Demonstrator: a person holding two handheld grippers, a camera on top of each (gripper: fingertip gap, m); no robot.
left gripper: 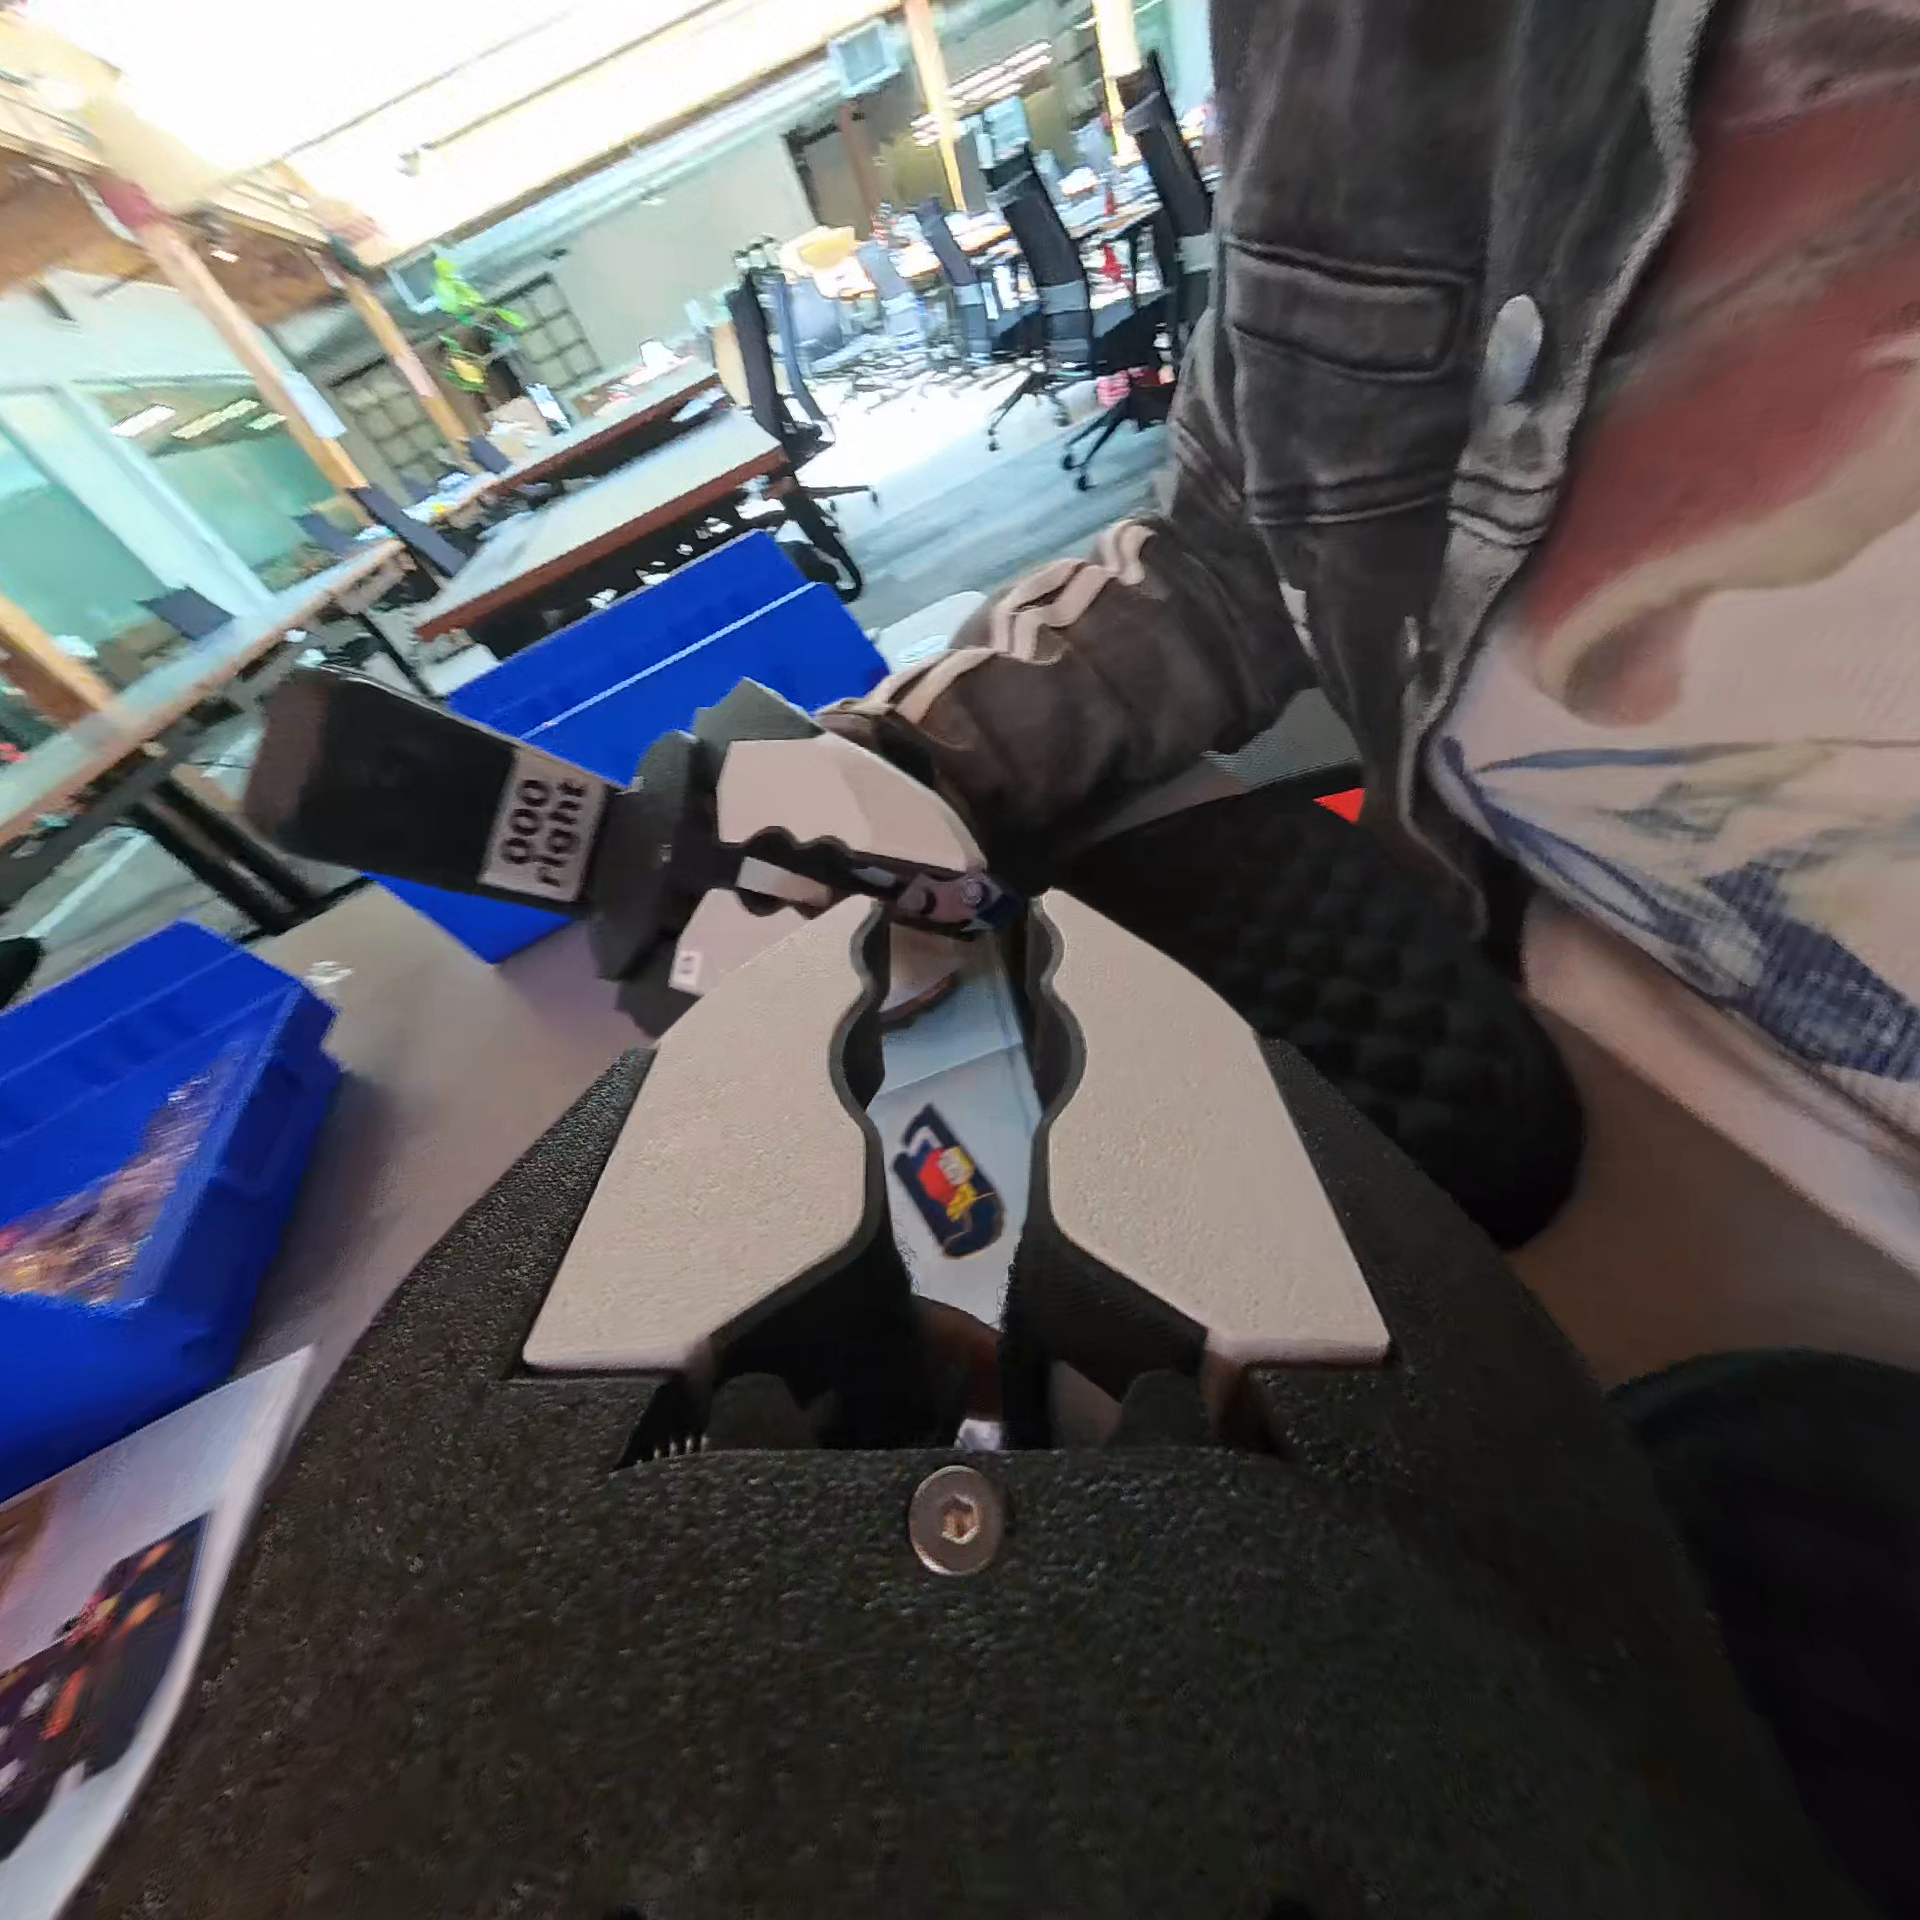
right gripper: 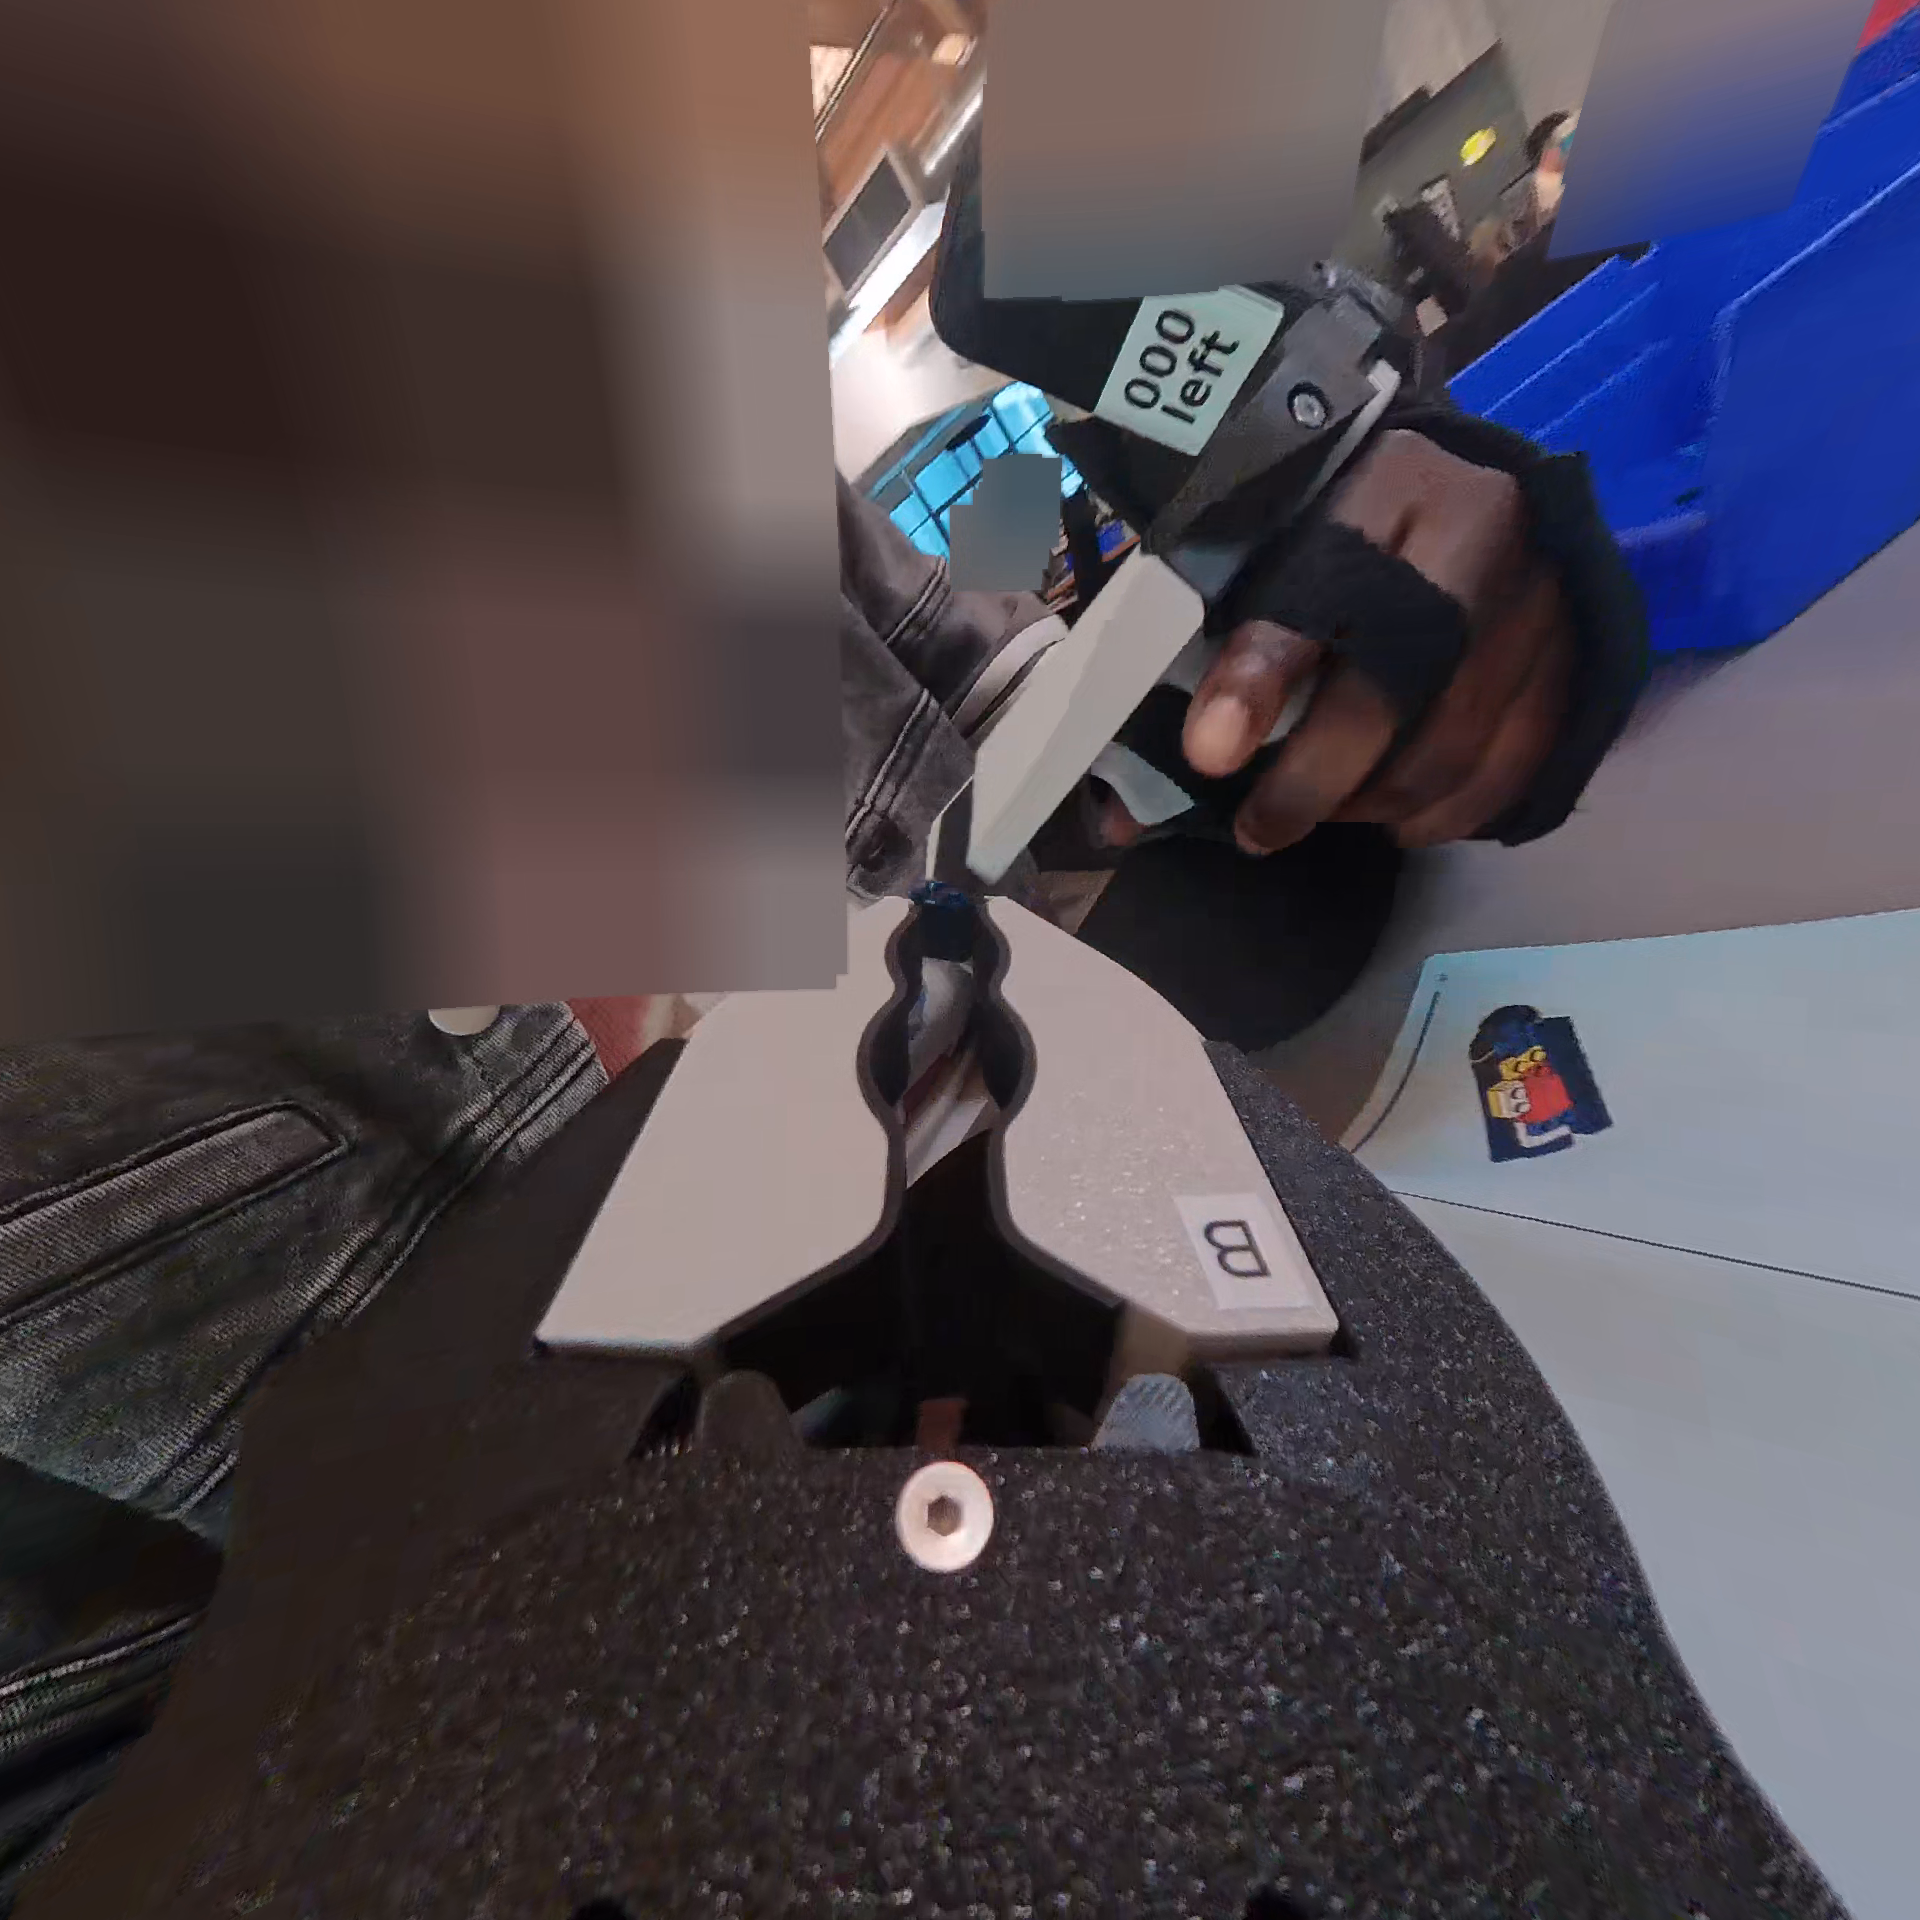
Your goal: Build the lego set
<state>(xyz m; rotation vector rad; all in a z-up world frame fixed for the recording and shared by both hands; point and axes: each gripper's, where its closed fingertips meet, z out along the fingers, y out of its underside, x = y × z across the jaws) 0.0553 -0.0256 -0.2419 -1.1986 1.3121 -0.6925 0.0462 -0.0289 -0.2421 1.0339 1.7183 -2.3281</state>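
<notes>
Between the two hand-held grippers, a small dark-blue plastic piece is pinched at the very tips of the right gripper, whose pale grey fingers stand nearly together and press on it. The left gripper has its fingers parted by a clear gap, with nothing gripped; its tips sit just beside the blue piece. Each gripper body carries a white printed label. A white sheet printed with a small blue, red and yellow brick picture lies on the grey table, near blue plastic bins.
</notes>
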